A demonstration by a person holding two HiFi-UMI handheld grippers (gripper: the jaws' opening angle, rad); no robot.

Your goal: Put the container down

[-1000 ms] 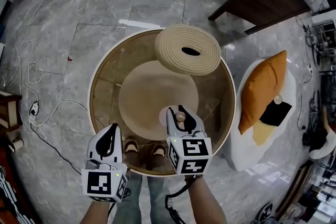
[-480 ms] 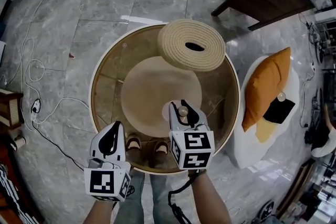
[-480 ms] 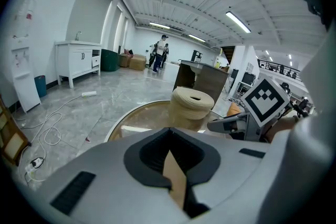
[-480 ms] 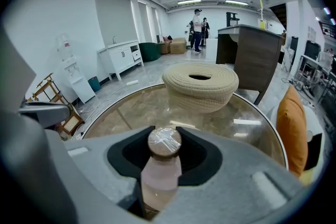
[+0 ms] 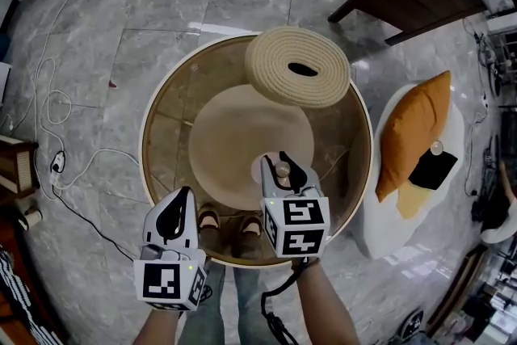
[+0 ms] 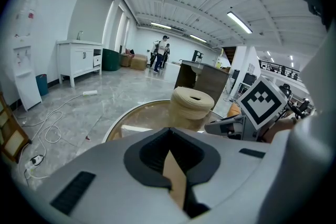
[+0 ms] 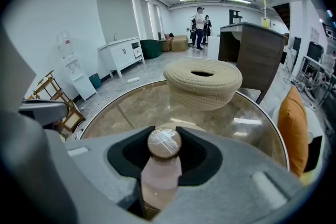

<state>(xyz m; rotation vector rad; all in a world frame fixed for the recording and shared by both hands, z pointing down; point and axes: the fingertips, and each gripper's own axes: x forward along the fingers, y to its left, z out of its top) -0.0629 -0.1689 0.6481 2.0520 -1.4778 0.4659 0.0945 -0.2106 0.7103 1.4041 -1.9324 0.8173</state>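
Basically nothing has changed over the last second; the right gripper [image 5: 283, 167] sits over the same near part of the round glass table [image 5: 166, 133], and its fingers are the same width apart as before; the slight shift of the table and the woven basket [image 5: 297, 66] in the head view looks like the head camera moving, not the hands; my read for the task: the put-down isn't finished, the bottle [image 7: 161, 168] is still clamped and no release has started.

Right fingers are partly open, closed onto the bottle's body from both sides, just under the cap; the bottle is upright between them with its cap level with the fingertips; directly below the fingers is the tan round disc [image 5: 234, 133] seen through the glass; the basket is well beyond the fingertips on the far side of the table; can't tell whether the bottle's base touches the glass yet.

Left gripper [image 5: 182, 196] is off to the left of the right fingers, at the near rim; its fingertips are together with nothing between them.

Bottle look: small, pale pink translucent body, narrow at the top, rounded tan cap with a glossy sheen; looks light and smooth, so it could tip if let go before it's seated.
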